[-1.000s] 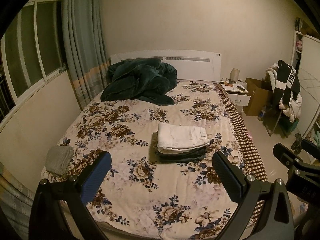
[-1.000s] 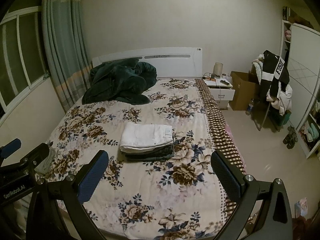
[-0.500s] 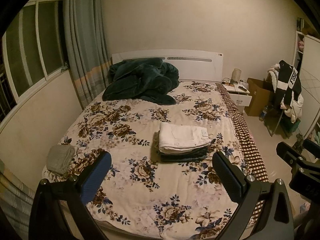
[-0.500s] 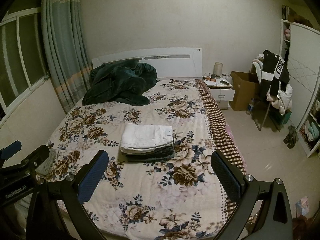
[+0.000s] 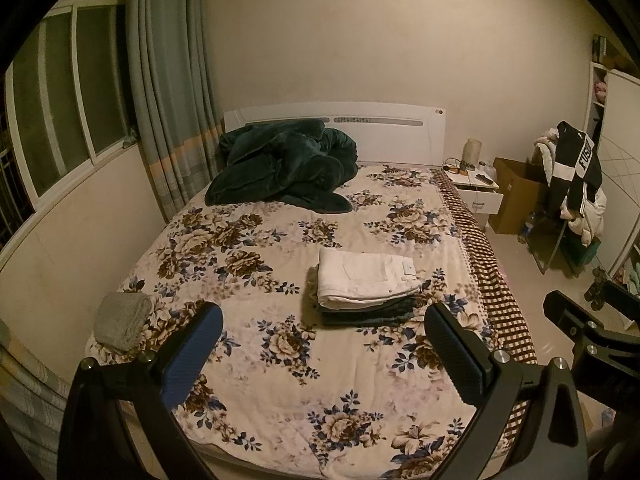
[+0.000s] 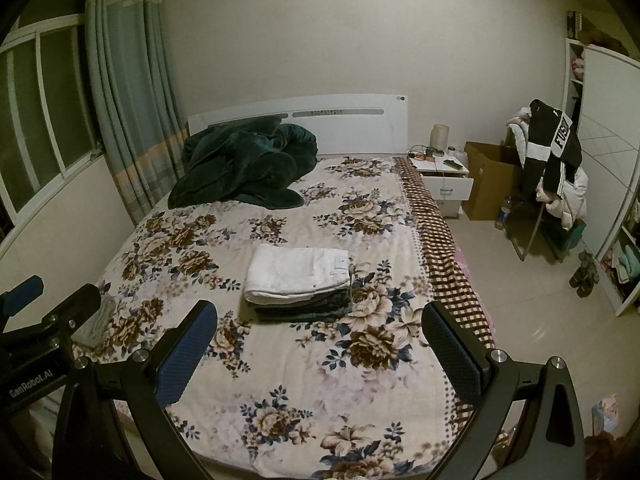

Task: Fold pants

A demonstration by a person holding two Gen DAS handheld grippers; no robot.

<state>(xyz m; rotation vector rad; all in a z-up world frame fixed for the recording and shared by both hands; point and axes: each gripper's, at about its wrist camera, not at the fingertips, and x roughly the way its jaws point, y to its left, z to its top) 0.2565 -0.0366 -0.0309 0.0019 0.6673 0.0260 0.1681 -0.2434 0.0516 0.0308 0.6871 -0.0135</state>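
A: What fills the foreground of this dim bedroom?

B: Two handheld tools raised over the foot of the bed. The left gripper (image 5: 323,344) holds its fingers wide apart with nothing between them; the right gripper (image 6: 320,340) does the same.

A: And the surface below?

B: A floral bedspread (image 5: 280,360) covers the bed, with a checked border (image 6: 444,248) running down its right side. A small grey cloth (image 5: 120,320) sits at the near left corner.

A: Where are the pants?

B: Mid-bed, well beyond both sets of fingers. The folded white pants (image 5: 366,278) lie on top of a neat stack of darker folded garments (image 5: 368,314).

A: Further back?

B: A dark green blanket (image 6: 244,168) is heaped against the white headboard (image 6: 352,120). Striped curtains (image 5: 168,100) hang beside the window (image 5: 56,100) on the left. To the right stand a white nightstand (image 6: 444,180), a cardboard box (image 6: 488,176) and a chair piled with clothes (image 6: 552,168).
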